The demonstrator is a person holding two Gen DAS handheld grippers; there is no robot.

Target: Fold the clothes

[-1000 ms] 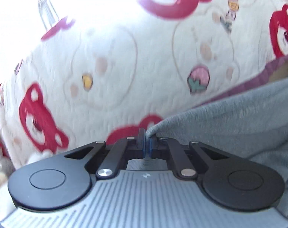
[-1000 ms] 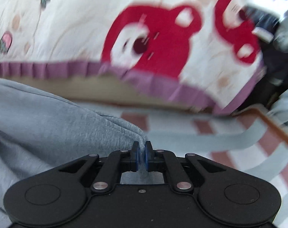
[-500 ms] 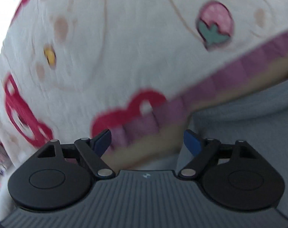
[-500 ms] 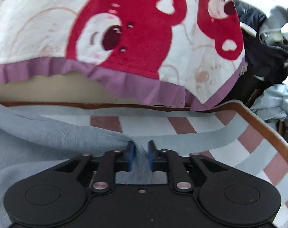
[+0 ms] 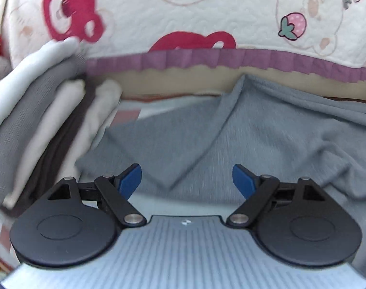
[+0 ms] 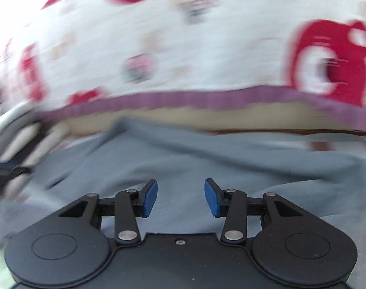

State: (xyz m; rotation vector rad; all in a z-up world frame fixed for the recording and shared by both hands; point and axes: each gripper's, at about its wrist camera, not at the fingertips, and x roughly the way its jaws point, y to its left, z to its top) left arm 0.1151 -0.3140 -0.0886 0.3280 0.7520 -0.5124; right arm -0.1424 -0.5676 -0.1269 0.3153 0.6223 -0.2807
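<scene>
Bear-print quilt (image 5: 183, 12) beyond grey garment (image 5: 231, 132); left gripper (image 5: 186, 180) wide open, empty; right gripper (image 6: 180, 197) opening, empty

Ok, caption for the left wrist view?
Left gripper open above the grey garment, folded clothes stacked to its left, bear-print quilt behind.

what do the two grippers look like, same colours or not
Both have black linkage arms with silver pivot pins, round black discs and blue finger pads. The left gripper has a pale blue-grey ribbed body; the right gripper has a plain black body with a small screw.
</scene>
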